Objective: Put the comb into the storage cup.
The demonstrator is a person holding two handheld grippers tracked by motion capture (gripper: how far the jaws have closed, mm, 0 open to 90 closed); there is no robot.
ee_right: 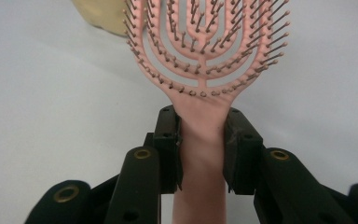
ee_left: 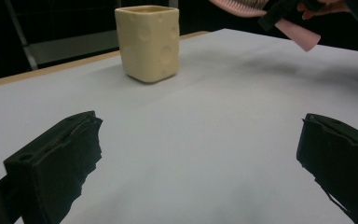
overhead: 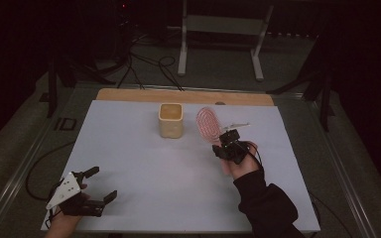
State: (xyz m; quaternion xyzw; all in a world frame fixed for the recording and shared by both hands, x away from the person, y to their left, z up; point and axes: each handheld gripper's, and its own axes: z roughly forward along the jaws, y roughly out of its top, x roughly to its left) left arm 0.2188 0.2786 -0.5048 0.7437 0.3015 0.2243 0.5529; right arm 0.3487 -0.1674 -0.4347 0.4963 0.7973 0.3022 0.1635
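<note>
gripping pink vented hairbrush [ee_right: 200, 51] by handle, right tongs [ee_right: 201, 140]; left tongs [ee_left: 198, 163] wide.

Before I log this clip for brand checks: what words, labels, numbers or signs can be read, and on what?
None can be read.
Cream square cup: dimples, no text.
Pink vented plastic hairbrush, clamped in the right gripper: no lettering shows.
White table sheet: blank.
Left gripper, grey plate: no marking legible.

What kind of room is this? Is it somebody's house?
Probably not a house, more likely a lab or test room. A white table stands in a dark room, cables trail over the floor, and a metal stand sits behind.
</note>
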